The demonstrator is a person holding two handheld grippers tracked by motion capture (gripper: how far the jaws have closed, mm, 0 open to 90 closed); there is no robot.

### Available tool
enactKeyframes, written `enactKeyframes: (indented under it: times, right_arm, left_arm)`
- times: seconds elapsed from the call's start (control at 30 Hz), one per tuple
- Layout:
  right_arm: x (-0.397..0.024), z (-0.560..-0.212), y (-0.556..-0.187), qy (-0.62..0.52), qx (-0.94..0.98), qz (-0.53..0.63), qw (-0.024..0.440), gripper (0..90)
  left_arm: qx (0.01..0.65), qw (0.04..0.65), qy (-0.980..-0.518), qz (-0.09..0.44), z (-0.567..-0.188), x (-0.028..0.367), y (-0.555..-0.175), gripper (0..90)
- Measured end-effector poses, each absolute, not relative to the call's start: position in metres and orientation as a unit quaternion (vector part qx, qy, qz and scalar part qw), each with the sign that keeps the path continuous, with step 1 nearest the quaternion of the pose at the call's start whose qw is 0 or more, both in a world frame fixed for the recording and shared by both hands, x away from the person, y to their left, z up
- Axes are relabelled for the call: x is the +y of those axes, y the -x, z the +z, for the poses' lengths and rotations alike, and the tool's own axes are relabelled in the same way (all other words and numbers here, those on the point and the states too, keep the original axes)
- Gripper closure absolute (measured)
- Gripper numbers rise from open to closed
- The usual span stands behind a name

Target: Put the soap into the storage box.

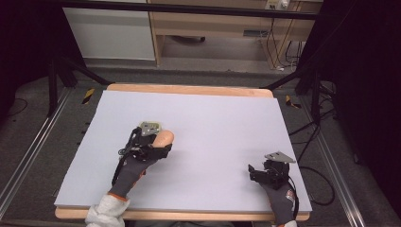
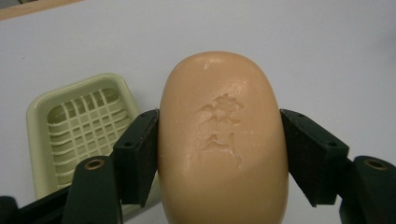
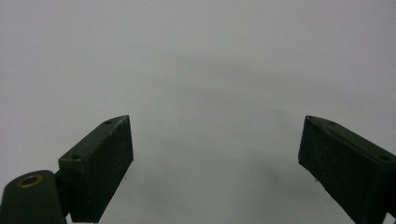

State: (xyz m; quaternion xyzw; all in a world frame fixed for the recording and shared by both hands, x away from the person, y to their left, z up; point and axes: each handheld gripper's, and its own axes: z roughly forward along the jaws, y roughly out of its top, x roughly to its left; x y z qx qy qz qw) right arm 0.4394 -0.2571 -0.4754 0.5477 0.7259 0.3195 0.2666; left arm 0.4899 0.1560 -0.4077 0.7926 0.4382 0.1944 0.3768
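Gripping soap bar (image 2: 223,144), left tool (image 2: 219,154) clamped; right tool (image 3: 215,158) wide apart

Left gripper (image 1: 158,142), in a dark-gloved hand at table left, has jaws clamped on a load; right gripper (image 1: 257,171), near the front-right edge, holds jaws wide apart.

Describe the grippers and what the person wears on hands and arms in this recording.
Both grippers, left gripper and right gripper, are black with block-shaped jaws and brass-coloured pivot fittings. Each carries a grey three-cornered plate on top and trails a black cable. The hands wear dark grey gloves with orange trim at the cuff; the left forearm has a white sleeve.
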Motion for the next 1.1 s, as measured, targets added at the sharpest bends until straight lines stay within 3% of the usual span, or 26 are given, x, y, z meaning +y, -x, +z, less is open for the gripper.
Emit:
enactKeyframes:
  times: [1.1]
  right_arm:
    - [-0.256, -0.476, -0.44, -0.548, 0.725, 0.321, 0.265, 10.4]
  left_arm:
    - [0.479, 0.372, -0.766, 0.215, -0.407, 0.186, -0.515, 31.6]
